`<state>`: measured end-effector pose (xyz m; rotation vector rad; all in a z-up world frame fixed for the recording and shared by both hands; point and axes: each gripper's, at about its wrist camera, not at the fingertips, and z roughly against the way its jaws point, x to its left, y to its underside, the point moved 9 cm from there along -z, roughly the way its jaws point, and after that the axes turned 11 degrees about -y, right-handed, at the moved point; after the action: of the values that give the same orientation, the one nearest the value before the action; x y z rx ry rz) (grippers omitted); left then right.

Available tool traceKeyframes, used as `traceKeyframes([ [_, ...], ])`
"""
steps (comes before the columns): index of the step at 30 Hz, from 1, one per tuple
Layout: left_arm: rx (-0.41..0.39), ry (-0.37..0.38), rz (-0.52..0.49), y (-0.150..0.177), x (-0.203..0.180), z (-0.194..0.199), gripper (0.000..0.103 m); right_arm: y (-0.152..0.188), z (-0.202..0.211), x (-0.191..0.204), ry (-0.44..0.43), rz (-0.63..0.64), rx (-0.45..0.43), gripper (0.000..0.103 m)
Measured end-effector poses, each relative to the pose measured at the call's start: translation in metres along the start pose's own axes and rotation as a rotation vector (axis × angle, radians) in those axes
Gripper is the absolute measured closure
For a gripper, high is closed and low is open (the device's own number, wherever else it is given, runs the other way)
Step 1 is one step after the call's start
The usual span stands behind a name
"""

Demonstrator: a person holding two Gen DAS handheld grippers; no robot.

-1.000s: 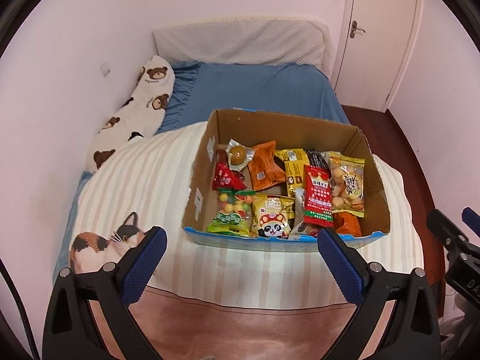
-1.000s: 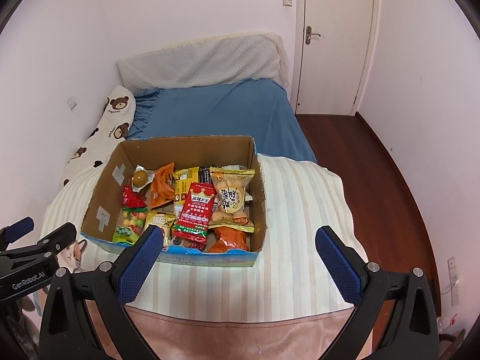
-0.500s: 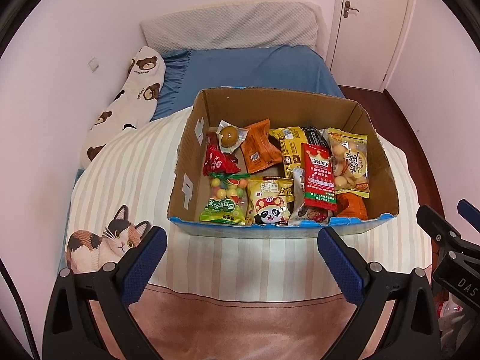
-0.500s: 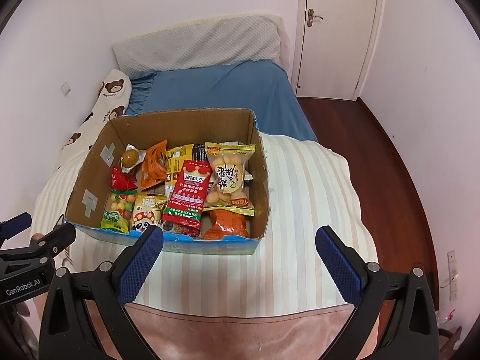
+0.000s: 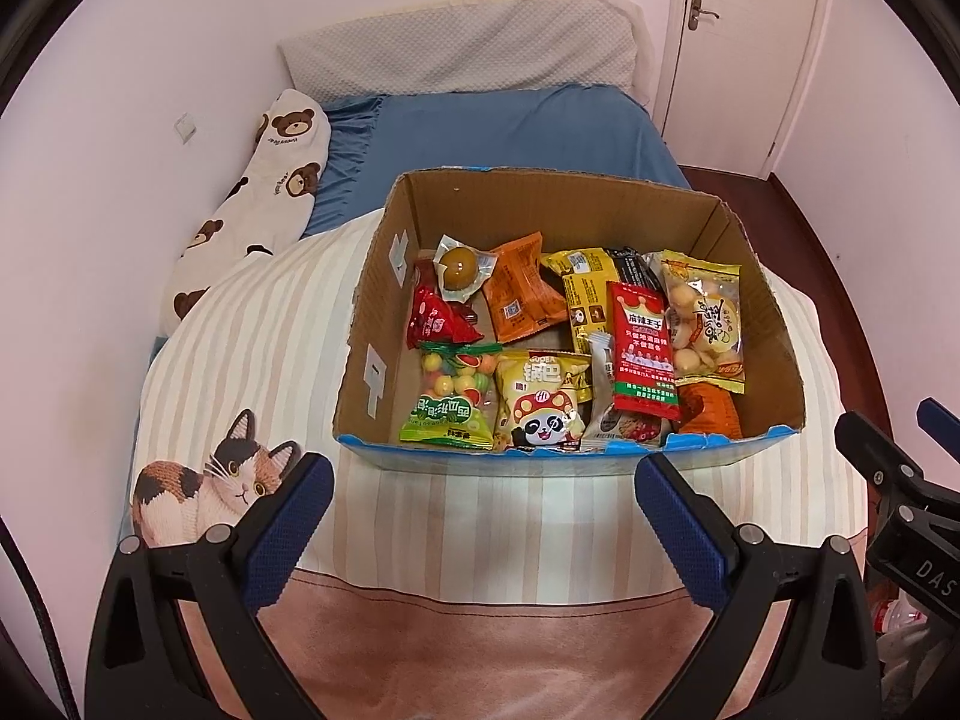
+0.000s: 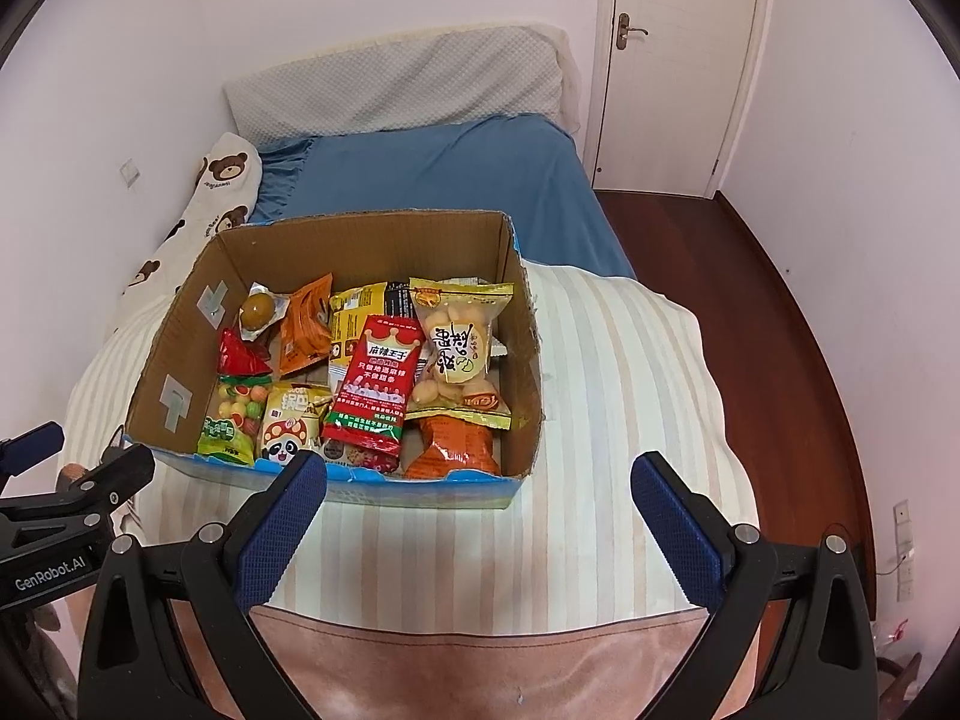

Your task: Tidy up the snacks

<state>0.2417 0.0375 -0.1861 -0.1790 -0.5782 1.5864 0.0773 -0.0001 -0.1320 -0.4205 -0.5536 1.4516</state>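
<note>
Both grippers, left gripper and right gripper, are held spread and empty just before the snack-filled cardboard box.

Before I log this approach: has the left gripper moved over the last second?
Yes. The left gripper has advanced toward the brown cardboard box, which looms larger and lower, while the white door slides upward.

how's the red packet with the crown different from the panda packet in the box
The red crown packet is long and narrow; the panda packet is shorter and squarer. The red crown packet lies on top of other packets in the middle-right of the cardboard box, while the panda packet sits by the near wall. One is red with white lettering, the other yellow with a cartoon. Both are sealed and untouched by either claw.
</note>
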Motion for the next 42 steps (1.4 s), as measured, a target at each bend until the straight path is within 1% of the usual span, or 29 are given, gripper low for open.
traceKeyframes([
  [9,0.004,-0.003,0.0,0.001,0.001,0.0,0.0,0.001,-0.001,0.0,-0.011,-0.004,0.002,0.0],
  [22,-0.018,-0.007,0.001,-0.001,0.001,0.007,0.0,-0.004,0.008,0.004,-0.012,0.007,-0.019,0.0],
  [42,-0.036,-0.009,-0.001,-0.003,0.003,0.015,0.0,-0.004,0.011,0.009,-0.017,0.022,-0.022,0.0],
])
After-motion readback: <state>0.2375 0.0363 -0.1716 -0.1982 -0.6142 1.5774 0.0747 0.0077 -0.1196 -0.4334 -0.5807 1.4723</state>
